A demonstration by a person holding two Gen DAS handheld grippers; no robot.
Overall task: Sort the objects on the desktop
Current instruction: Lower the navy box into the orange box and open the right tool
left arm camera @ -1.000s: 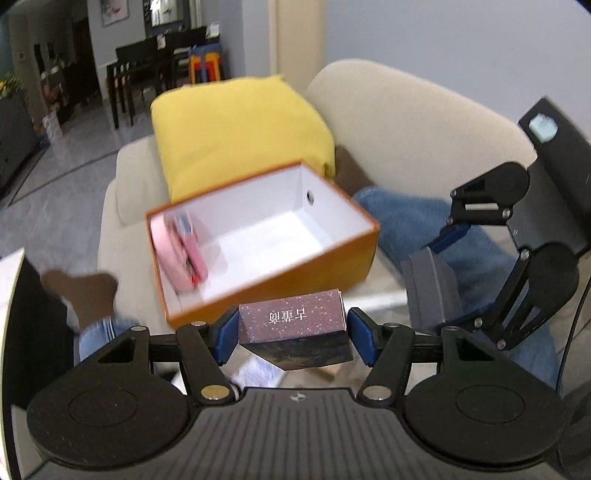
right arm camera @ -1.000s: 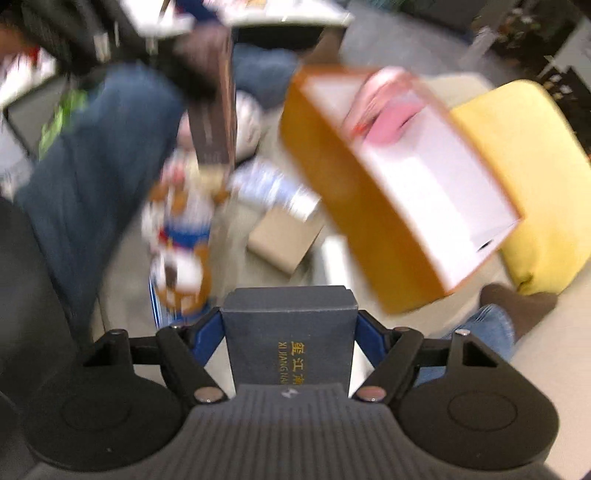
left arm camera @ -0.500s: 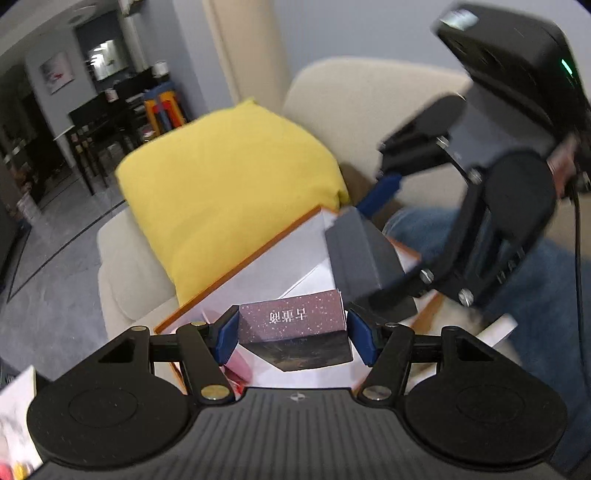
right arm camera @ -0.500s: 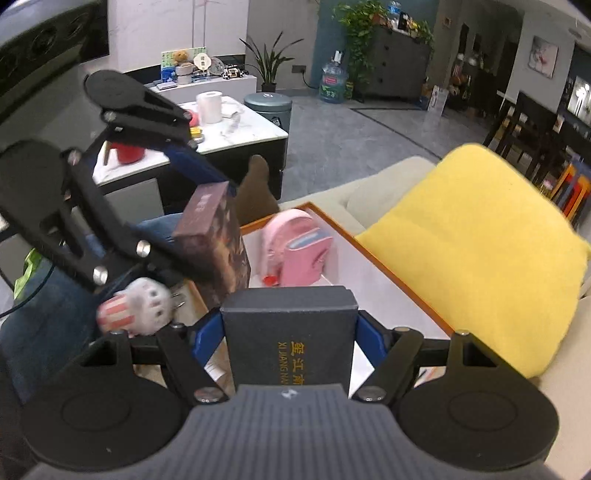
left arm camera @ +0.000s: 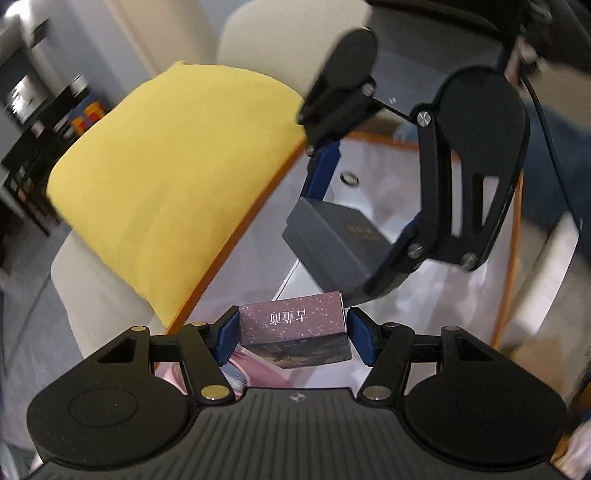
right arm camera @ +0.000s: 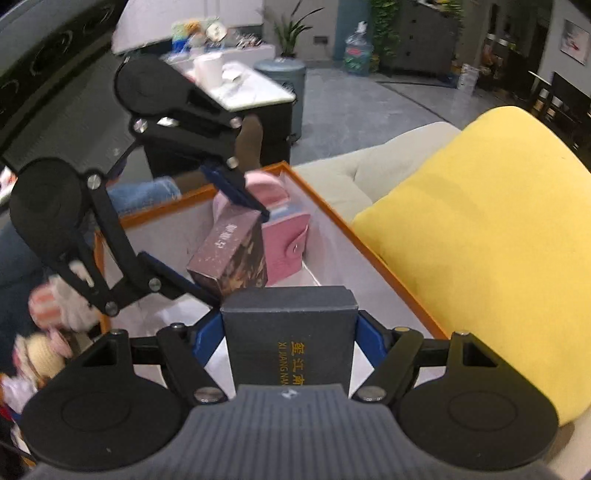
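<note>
Both claws now over orange box [left arm camera: 236, 236]: left claw [left arm camera: 292, 328] gripping purple carton [left arm camera: 291, 317], right claw [right arm camera: 290, 328] grey carton [right arm camera: 290, 332].

place: home living room | signs: sofa [right arm camera: 369, 173], yellow cushion [right arm camera: 480, 236], houseplant [right arm camera: 291, 29]

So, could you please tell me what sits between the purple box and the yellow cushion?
In the right wrist view, the pink wallet stands between the purple box and the yellow cushion, then the orange box's rim.
</note>
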